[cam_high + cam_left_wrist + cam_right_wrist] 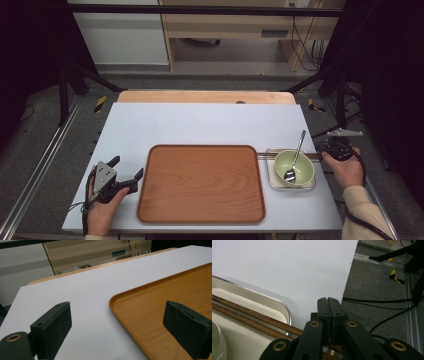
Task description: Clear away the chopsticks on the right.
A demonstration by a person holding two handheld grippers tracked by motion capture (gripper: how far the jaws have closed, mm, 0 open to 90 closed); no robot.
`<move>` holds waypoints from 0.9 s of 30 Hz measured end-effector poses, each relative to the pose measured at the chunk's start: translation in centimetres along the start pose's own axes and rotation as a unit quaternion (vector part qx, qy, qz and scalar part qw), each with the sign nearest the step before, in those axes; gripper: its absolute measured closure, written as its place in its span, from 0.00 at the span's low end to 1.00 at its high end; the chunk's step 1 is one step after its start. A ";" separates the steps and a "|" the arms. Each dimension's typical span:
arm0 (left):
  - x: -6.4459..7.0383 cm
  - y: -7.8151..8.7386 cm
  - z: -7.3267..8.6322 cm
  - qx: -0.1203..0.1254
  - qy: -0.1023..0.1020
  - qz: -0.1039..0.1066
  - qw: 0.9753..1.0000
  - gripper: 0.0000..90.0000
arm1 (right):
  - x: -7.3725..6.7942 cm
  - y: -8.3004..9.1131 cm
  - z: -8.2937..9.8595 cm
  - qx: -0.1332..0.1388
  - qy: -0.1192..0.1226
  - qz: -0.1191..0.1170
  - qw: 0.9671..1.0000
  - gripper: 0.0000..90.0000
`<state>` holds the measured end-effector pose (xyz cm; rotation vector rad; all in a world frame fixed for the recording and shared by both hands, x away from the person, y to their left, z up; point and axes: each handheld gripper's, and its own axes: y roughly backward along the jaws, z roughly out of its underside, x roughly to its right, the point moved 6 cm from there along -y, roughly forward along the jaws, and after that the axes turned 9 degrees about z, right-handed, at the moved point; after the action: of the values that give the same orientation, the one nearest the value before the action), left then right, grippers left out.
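High view shows the wooden tray point(201, 184) mid-table, the left gripper point(126, 174) beside it with jaws apart. At the table's right edge the right gripper point(326, 152) sits clamped on the chopsticks point(249, 315), which lie crosswise over the small metal tray point(270, 152) behind the green bowl point(294, 167).

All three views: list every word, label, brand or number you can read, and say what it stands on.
There is no readable text.
Wooden tray: plain wood grain, no marking.
Green bowl, spoon, chopsticks: no print shows.
Small plate on the shelf unit behind the table: too blurred to read.
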<state>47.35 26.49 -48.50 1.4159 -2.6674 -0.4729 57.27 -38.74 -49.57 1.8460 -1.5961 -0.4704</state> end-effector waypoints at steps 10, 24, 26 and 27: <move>0.1 -0.1 0.1 -0.003 -0.002 0.001 1.000 0.09 | -0.2 0.0 0.7 -0.025 0.023 -0.015 0.999 1.00; -0.1 0.0 0.1 -0.002 -0.002 -0.002 1.000 0.09 | -1.4 1.4 1.8 -0.045 0.042 -0.049 0.997 1.00; -0.2 0.1 0.1 -0.002 -0.002 -0.004 1.000 0.09 | -1.6 1.7 1.9 -0.046 0.043 -0.051 0.997 1.00; -0.2 0.1 0.1 -0.002 -0.002 -0.004 1.000 0.09 | -1.7 1.9 1.9 -0.045 0.043 -0.052 0.997 1.00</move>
<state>47.37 26.72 -48.50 1.4259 -2.6650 -0.4818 54.31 -37.70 -49.94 1.8630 -1.4047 -0.4937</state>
